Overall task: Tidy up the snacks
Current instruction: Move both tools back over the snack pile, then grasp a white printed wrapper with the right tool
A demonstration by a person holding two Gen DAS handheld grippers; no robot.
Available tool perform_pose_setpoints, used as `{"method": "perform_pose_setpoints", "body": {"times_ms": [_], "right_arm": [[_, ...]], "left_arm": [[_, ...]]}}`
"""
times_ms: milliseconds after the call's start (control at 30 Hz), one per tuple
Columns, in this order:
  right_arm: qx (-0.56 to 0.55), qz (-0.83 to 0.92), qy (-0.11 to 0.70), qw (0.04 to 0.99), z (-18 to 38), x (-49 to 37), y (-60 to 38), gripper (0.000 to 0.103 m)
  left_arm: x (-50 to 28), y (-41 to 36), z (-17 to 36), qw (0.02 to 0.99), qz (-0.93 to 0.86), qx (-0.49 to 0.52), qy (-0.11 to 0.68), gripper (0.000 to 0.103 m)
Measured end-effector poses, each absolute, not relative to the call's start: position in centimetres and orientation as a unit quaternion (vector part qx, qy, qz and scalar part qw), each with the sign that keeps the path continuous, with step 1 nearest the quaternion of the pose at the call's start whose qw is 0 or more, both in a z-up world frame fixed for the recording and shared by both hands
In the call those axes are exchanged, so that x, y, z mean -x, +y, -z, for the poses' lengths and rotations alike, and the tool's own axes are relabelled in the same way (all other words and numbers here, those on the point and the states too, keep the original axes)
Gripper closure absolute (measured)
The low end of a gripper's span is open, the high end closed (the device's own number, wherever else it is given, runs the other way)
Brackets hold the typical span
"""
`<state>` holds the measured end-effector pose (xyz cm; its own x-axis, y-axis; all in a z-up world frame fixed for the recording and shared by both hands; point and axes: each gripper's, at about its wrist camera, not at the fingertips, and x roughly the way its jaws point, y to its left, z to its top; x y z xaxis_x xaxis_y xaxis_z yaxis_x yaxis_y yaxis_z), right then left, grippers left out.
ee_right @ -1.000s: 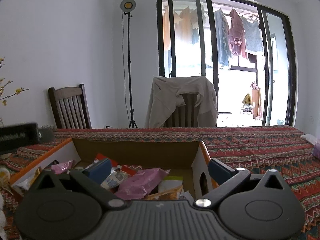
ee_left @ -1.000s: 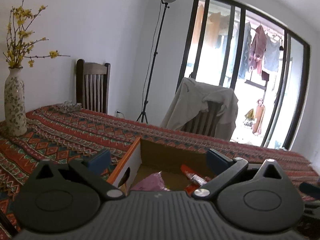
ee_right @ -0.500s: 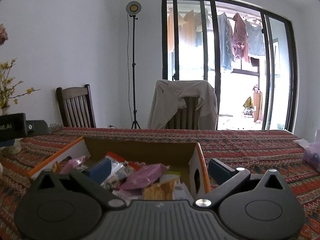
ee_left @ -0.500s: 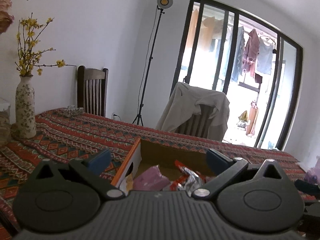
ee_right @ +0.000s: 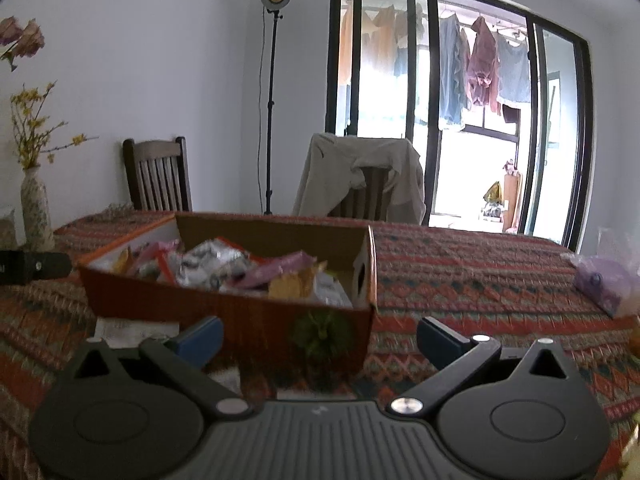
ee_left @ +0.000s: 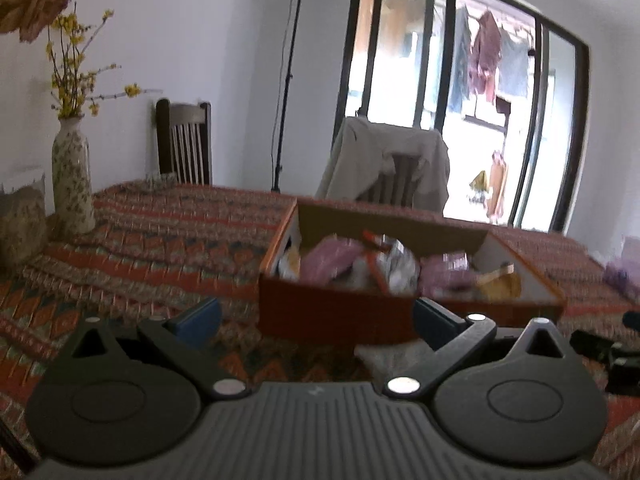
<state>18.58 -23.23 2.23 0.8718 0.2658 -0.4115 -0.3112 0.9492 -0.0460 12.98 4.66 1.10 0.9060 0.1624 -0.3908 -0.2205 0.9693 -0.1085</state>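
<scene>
Left wrist view, blurred: left gripper (ee_left: 316,318) spread wide, nothing between the blue-padded fingers (ee_left: 195,315), hovering over the tabletop w/ red patterned cloth (ee_left: 152,236). Straight ahead, open orange cardboard box (ee_left: 332,310) sitting on the cloth, packed w/ snack packets (ee_left: 384,266), pink, silver and yellow wrappers heaped inside. Off left, tall floral ceramic vase w/ yellow sprigs (ee_left: 72,184) near the table's far edge.

Right wrist view, sharper: right gripper (ee_right: 320,338) also wide apart, empty, low over the cloth just in front of the box's near wall. Snacks piled to the rim. White paper slip (ee_right: 136,330) lying flat by the box's front-left corner. Clear bag w/ purple contents (ee_right: 608,280) far right on the tabletop, well apart from the box.
</scene>
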Motion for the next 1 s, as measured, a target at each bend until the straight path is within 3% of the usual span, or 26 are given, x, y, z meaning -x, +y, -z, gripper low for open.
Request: {"method": "perform_pose_setpoints", "body": {"times_ms": [367,733,1000], "right_arm": [[0.067,-0.142,0.250,0.955,-0.2,-17.0,-24.6,0.000],[0.093,-0.124,0.312,0.937,1.3,-20.9,-22.9,0.001],[0.078,-0.130,0.340,0.928,2.5,-22.6,-22.6,0.020]], "left_arm": [[-11.8,6.1,3.2,0.963,-0.102,0.074,0.239,0.000],[-11.4,5.7,3.1,0.968,-0.110,0.065,0.216,0.000],[-11.4,6.1,3.2,0.967,-0.105,0.079,0.218,0.000]]}}
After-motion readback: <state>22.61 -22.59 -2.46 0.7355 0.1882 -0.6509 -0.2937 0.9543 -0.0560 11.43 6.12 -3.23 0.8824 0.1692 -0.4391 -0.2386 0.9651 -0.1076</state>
